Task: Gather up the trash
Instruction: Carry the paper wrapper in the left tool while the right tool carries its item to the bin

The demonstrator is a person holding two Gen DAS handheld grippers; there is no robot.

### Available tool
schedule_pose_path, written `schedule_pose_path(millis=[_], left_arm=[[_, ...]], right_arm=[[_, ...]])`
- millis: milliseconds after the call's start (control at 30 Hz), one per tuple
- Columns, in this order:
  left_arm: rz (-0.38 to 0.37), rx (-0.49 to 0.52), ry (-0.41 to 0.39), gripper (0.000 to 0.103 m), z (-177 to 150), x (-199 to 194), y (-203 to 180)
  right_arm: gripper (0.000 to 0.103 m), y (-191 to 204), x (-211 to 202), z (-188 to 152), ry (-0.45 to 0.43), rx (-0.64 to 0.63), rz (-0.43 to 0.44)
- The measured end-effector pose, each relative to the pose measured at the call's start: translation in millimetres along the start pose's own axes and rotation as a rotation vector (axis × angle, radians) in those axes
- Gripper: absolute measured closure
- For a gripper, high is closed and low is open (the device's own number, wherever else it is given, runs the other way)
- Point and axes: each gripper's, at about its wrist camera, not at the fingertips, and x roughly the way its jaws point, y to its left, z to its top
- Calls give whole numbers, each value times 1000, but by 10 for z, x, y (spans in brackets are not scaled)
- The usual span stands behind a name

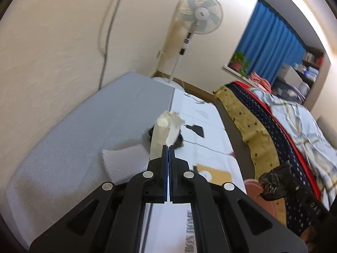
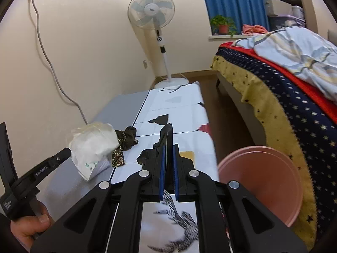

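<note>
Left tongs (image 1: 168, 147) closed on a crumpled white plastic bag (image 1: 166, 130), lifted clear above the desk (image 1: 84, 147). In the right wrist view the same bag (image 2: 92, 145) bulges out ahead of the left tool, with the hand (image 2: 31, 225) wrapped around its handle at the lower left

Right tongs (image 2: 168, 147) clamped on a black scrap of plastic (image 2: 162, 143), which sticks up past the tips and spills to the left of them. From the left wrist view the scrap (image 1: 271, 183) shows as a crinkled black wad at the right

Still lying on the desk: a dark patterned fabric piece (image 2: 124, 143), just beside the white bag and partly behind it. Desk top is grey near the wall and covered with a white printed sheet (image 2: 179, 109) on the bed side

Pink round bin (image 2: 263, 181) sits low at the right, between desk and bed (image 2: 284, 88), its rim near the right tongs. Bed edge is close along that side, with a yellow star cloth hanging down

Far end: standing fan (image 2: 151, 10) in the corner, a grey cable (image 2: 50, 63) running down the wall from the socket to the desk, a potted plant (image 2: 223, 24) on the sill, a blue curtain (image 2: 238, 0)
</note>
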Motion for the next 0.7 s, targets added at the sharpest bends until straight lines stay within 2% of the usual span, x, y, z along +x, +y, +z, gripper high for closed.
schedule_pose_path(millis=[367,700], left_arm=[[-33,148,11,103,-144,-280,-415],[-54,207,2,103,-222,-407,-641]], right_arm=[[96,-173,-554,-106,-58,14,-48],[96,-436,-696,-188,-104,46,-111]])
